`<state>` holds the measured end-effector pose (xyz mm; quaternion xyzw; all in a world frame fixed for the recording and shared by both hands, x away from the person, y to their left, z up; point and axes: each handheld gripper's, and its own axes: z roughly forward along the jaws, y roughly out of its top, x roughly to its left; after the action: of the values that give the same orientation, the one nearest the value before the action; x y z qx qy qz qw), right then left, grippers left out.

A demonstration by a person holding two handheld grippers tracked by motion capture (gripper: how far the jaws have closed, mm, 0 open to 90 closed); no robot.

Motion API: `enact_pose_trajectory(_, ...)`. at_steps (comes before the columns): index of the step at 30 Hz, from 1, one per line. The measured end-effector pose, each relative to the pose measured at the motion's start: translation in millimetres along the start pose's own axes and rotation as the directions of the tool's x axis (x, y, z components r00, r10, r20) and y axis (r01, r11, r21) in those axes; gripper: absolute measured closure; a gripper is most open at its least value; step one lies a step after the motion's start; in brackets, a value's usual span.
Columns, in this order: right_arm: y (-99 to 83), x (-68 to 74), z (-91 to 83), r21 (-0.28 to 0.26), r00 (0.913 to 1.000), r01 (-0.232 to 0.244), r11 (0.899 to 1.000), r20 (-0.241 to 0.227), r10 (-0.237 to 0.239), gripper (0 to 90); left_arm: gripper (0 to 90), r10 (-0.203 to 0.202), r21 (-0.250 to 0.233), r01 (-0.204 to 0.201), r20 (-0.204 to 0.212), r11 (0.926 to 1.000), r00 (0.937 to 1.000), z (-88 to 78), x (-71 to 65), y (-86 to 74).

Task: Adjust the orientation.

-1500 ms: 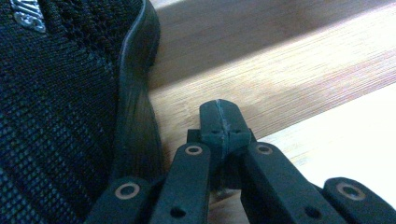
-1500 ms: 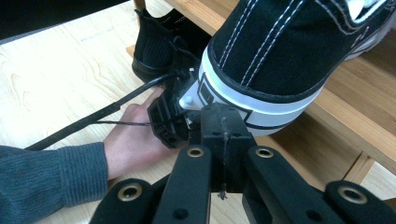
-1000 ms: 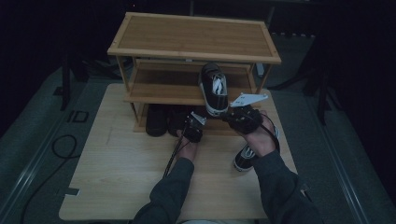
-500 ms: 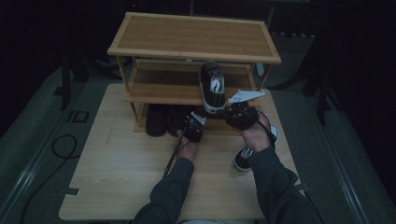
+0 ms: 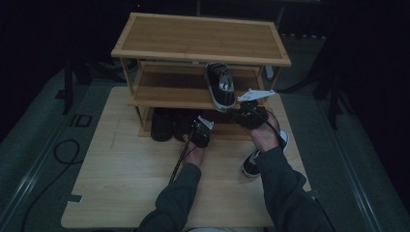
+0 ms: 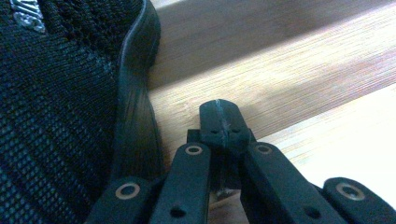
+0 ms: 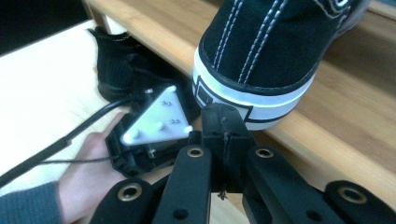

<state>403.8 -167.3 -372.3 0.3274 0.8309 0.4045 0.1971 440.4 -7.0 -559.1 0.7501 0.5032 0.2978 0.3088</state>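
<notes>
Since 1 second ago, slight advance of the right claw (image 5: 233,110) toward the shoe rack (image 5: 203,38), with the black-and-white sneaker (image 5: 220,84) seemingly nudged a touch deeper onto the middle shelf (image 5: 164,95); no shift of the left claw (image 5: 196,128). Right claw (image 7: 224,116) shut, jaws pressed together with nothing between, tip just below and in front of the sneaker's (image 7: 266,51) heel, close to touching, contact not certain. Left claw (image 6: 219,116) likewise shut and empty, low over the wood, black knit shoe (image 6: 56,116) just to its left, almost against its side. Judged as shoe-tidying about halfway: 1 sneaker up on the middle shelf, toe inward, heel overhanging the front edge toward the right claw, so probably 1 more push needed; dark shoes (image 5: 162,126) tucked under the rack ahead of the left claw; second sneaker (image 5: 250,166) of the pair on the desk (image 5: 121,183), behind the right claw beside the right forearm, yet to be lifted. Writing: silver lettering (image 6: 23,14) on the knit shoe, cut off by the frame edge, unreadable; boxed heel patch (image 7: 203,95) on the sneaker, no legible text; tiny marks on the left claw's grey plate (image 7: 156,119), too small to read; pale mark resembling "ID" (image 5: 80,120) on the floor mat, well left of the left claw.
</notes>
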Motion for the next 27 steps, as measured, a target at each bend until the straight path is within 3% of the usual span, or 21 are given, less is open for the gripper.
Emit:
enact_pose_trajectory(2, 0.6, 0.3, 1.9, 0.0, 1.0, 0.001, 1.0, 0.008, -0.001, 90.0, 90.0, -0.003, -0.003, 0.003, -0.002, 1.0, 1.0, 0.2, -0.3, 0.1)
enact_pose_trajectory(11, 8.3, 6.0, 11.7, -0.007, 0.9991, 0.009, 1.0, -0.041, -0.009, 90.0, 90.0, -0.004, -0.006, 0.004, -0.003, 1.0, 1.0, 0.3, -0.5, 0.0)
enact_pose_trajectory(16, 13.6, 12.0, 17.5, -0.002, 0.9986, 0.029, 1.0, -0.045, -0.029, 90.0, 90.0, -0.006, -0.006, 0.006, -0.002, 1.0, 1.0, 0.3, -0.3, 0.0)
enact_pose_trajectory(27, 16.5, 11.3, 20.0, 0.006, 0.9987, 0.042, 0.999, -0.03, -0.041, 90.0, 90.0, -0.007, -0.006, 0.007, -0.002, 1.0, 1.0, 0.3, -0.2, 0.0)
